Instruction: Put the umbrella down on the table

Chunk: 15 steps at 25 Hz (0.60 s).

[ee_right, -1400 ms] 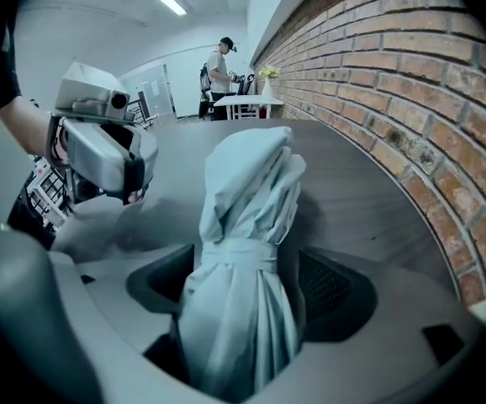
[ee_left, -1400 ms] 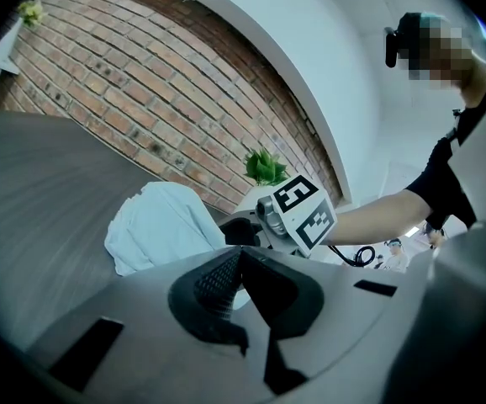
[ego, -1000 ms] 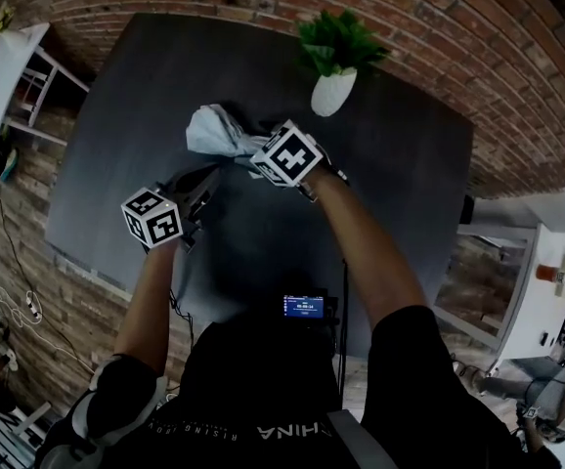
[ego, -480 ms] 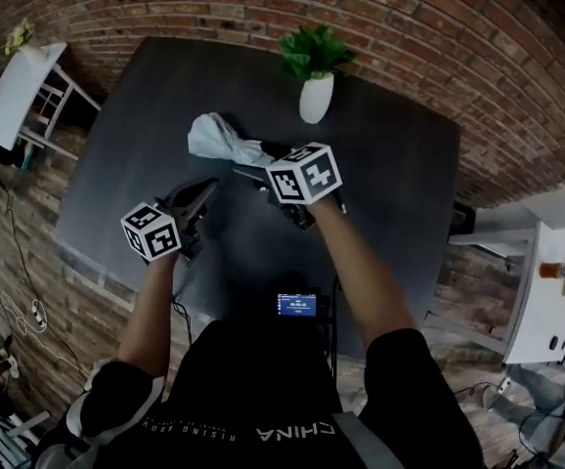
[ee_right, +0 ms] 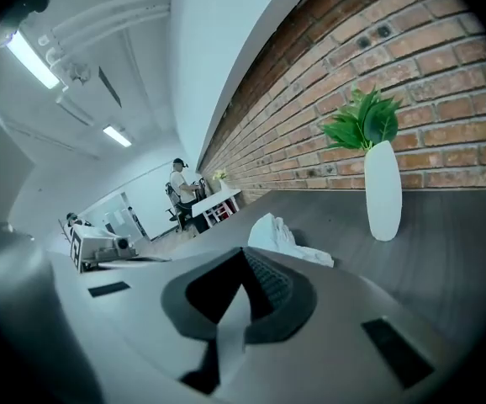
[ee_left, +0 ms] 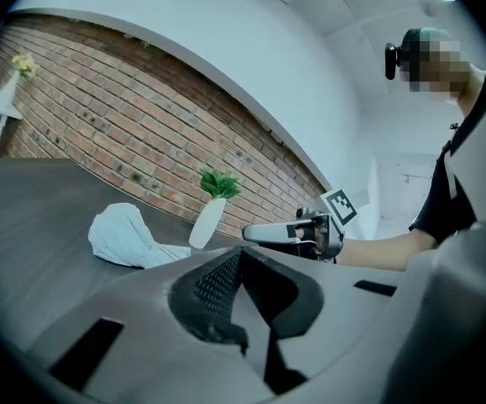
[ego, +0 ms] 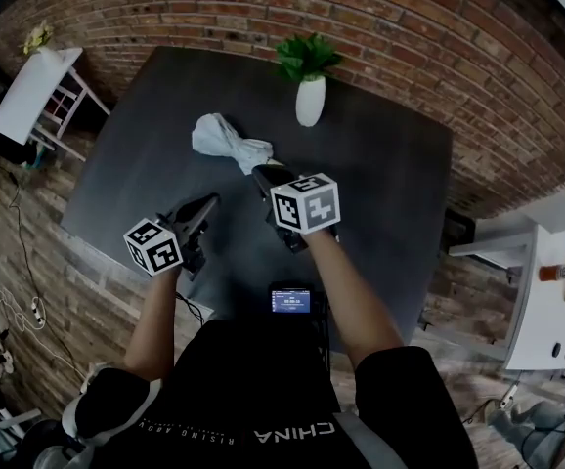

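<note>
The pale, folded umbrella lies flat on the dark table, alone and touched by nothing. My right gripper hovers just short of its thin end; its jaws have just been closing, and they stand shut with nothing between them. My left gripper is lower left, over the table's near part, jaws together and empty. In the left gripper view the umbrella rests beyond the left gripper, with the right gripper to its right. The right gripper view shows the umbrella past the right gripper.
A white vase with a green plant stands at the table's far edge against the brick wall. White side tables stand left and right of the table. A small screen sits at the person's chest.
Both grippers have drawn back toward the person and risen. The right one has come away from the umbrella's end, and the umbrella has stayed lying on the table.
</note>
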Each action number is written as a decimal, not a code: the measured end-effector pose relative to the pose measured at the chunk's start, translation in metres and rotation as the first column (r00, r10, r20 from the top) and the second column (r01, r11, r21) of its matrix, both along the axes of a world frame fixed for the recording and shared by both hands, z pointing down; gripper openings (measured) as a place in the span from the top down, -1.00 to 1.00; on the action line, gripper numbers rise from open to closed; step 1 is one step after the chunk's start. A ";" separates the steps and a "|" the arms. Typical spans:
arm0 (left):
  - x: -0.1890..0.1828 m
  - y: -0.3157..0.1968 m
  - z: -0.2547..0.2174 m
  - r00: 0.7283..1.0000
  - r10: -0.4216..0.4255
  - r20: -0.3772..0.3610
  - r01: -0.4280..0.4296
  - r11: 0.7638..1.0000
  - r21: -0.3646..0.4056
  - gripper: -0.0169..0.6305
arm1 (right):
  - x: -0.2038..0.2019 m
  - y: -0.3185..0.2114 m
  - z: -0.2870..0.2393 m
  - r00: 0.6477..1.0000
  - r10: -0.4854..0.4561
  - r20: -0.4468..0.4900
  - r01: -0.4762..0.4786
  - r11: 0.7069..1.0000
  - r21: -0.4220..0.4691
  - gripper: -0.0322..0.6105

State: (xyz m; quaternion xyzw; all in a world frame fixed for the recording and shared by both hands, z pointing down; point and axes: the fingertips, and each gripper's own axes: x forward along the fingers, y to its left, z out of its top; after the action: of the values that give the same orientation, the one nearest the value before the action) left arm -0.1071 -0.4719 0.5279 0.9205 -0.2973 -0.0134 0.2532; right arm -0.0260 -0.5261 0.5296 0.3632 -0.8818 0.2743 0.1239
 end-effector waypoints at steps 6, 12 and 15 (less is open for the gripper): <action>-0.002 0.028 -0.002 1.000 -0.005 0.009 0.005 1.000 0.012 0.94 | 0.000 0.027 -0.007 0.998 0.017 0.059 -0.017 1.000 -0.004 0.87; 0.000 0.051 -0.008 1.000 -0.016 0.025 0.015 0.999 0.034 0.94 | 0.006 0.049 -0.017 0.997 0.032 0.075 -0.033 0.999 0.006 0.87; 0.001 0.063 -0.011 0.999 -0.016 0.036 0.014 0.999 0.053 0.94 | 0.008 0.061 -0.018 0.997 0.040 0.071 -0.041 0.999 0.014 0.87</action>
State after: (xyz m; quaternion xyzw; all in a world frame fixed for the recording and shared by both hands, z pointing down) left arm -0.1065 -0.4089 0.5169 0.9246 -0.3084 -0.0063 0.2234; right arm -0.0177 -0.4653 0.5116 0.3721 -0.8801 0.2827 0.0844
